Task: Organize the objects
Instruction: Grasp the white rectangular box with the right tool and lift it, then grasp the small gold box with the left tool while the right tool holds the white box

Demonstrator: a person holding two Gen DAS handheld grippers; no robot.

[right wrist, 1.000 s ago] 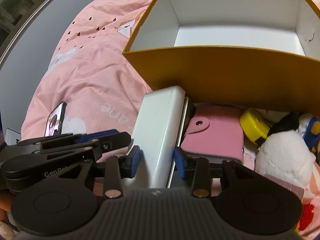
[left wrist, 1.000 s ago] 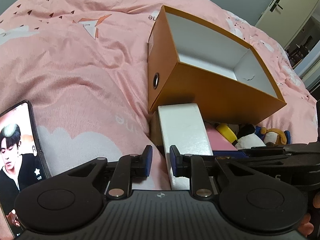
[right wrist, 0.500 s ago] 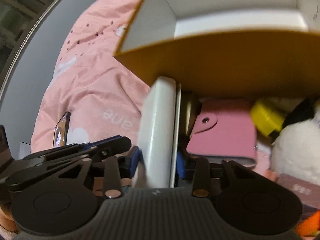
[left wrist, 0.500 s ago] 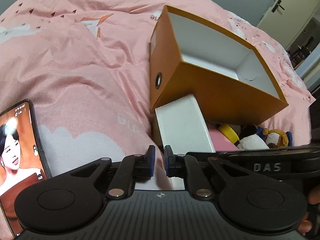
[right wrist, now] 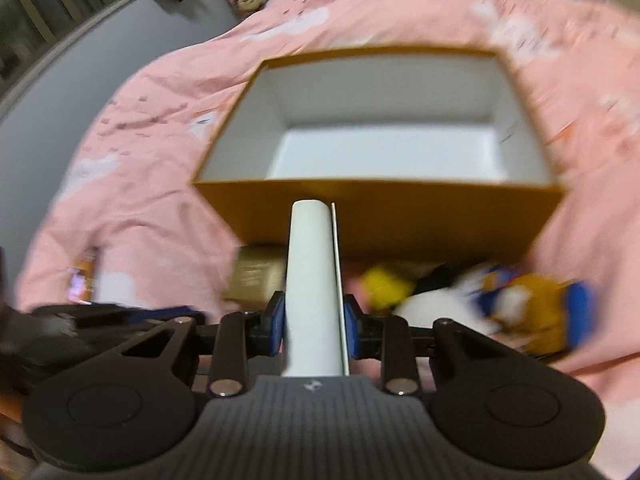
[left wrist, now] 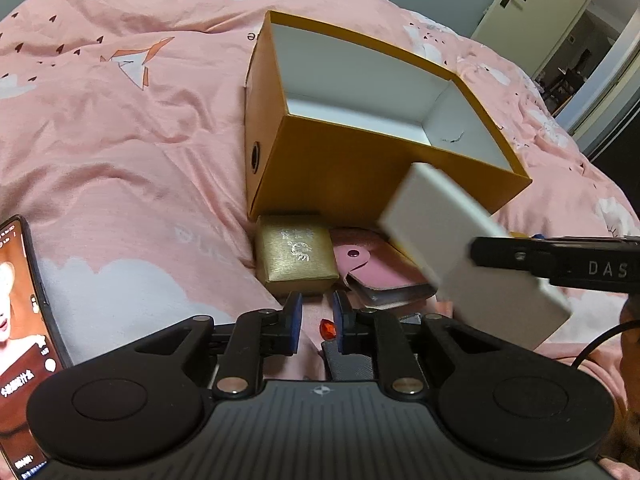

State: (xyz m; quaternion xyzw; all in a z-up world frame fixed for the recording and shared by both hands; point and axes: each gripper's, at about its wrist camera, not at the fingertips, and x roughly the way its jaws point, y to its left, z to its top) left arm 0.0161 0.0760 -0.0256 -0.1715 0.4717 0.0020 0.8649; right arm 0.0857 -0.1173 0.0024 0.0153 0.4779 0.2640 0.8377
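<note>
Right wrist view, lowest in the frame: the right gripper (right wrist: pixel 314 318) is clenched on a white box (right wrist: pixel 314 280), its blue pads pressed against the two long faces, so the smooth slab stands on edge and runs straight up the middle of the picture, its rounded far end level with the near wall of the orange cardboard box (right wrist: pixel 380 216). A thin white sheet edge lies flush along the slab's right face. Just beyond the tongs, blurred, a gold box (right wrist: pixel 256 276) sits to the left of the slab and a yellow, white, blue and brown plush heap (right wrist: pixel 500 300) to the right, both against the foot of the orange wall. Farther up, the orange box opens to a plain white interior, resting on the rumpled pink duvet (right wrist: pixel 140 200). In the left wrist view the left gripper (left wrist: pixel 316 322) is released, its jaws a narrow gap apart with nothing between them, low in the centre. A small red gem (left wrist: pixel 328 327) lies on the fabric in that gap. Just past the tips sit the brushed, gold-foil box and a pink snap-flap wallet (left wrist: pixel 380 268), side by side. At the right, the white box hangs tilted and lifted in the other tool's black fingers, overlapping the orange box's near corner. A lit phone (left wrist: pixel 20 320) lies at the lower left edge.
</note>
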